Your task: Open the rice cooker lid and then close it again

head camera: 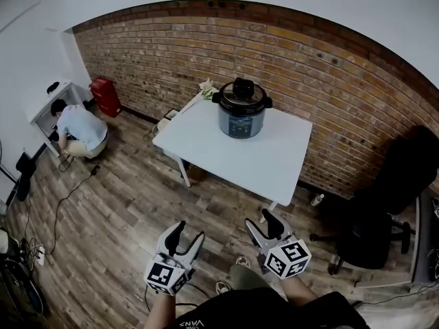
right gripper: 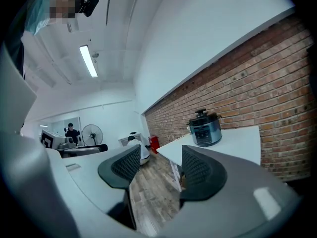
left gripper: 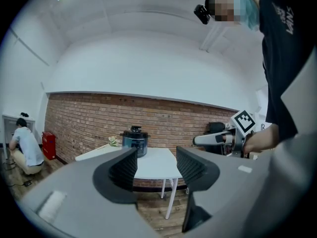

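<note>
Brushed steel with a black lid is what I make of the cooker (head camera: 241, 108) in the head view. It stands on the white table (head camera: 260, 163) by the tabletop's wall-side edge, nearer that edge's left end, lid down. Both tools are well short of the table: the left gripper (head camera: 186, 233) and the right gripper (head camera: 260, 219) each have jaws spread and nothing in them. In the left gripper view the ribbed pads stand apart with only the far tabletop between them, and the cooker (left gripper: 134, 140) sits small above the left pad. In the right gripper view the jaws gape likewise, empty, with the cooker (right gripper: 204, 128) up and to the right, near the tabletop's wall edge. I judge the pot heavy and rigid, unlikely to slide easily, and its steel wall too broad and slick for these jaws. The black knob on top of the lid looks like the place to grip. I cannot tell how the lid is fastened.
</note>
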### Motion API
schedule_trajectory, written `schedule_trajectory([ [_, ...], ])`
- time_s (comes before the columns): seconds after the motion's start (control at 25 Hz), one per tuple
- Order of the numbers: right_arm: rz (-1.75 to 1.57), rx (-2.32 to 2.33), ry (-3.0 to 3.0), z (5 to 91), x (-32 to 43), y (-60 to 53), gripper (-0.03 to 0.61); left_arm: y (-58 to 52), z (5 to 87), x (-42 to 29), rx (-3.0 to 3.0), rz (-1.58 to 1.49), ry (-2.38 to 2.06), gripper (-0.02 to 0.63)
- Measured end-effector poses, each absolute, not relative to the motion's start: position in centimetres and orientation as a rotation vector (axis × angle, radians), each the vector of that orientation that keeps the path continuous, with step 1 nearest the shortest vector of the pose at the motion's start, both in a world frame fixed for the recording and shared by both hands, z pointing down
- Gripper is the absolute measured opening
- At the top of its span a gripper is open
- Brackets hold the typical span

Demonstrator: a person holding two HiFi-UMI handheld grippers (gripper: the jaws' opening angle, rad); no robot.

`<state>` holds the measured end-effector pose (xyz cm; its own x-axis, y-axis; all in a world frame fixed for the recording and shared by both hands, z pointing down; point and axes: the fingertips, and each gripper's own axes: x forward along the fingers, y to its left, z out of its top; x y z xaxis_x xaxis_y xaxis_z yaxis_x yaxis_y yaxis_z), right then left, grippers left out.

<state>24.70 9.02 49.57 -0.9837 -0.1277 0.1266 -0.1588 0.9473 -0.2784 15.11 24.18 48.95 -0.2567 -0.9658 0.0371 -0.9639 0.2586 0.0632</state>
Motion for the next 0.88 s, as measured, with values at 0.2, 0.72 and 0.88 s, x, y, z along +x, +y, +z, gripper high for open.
schedule_trajectory([
  [0.2,0.452,0.213,-2.988,50.1,21.1,7.4,0.252,23.0,49.7,11.8,1.843,-0.055,-2.441,0.222],
  [0.72,0.459,0.147,-2.992,50.7,9.6,-0.8,0.252,14.6,48.3,0.3,1.842,0.003,-2.487,0.222],
  [0.88,0.445,0.107,-2.997,50.4,6.0,-3.2,0.252,12.0,48.1,-3.2,1.82,0.005,-2.517,0.221],
])
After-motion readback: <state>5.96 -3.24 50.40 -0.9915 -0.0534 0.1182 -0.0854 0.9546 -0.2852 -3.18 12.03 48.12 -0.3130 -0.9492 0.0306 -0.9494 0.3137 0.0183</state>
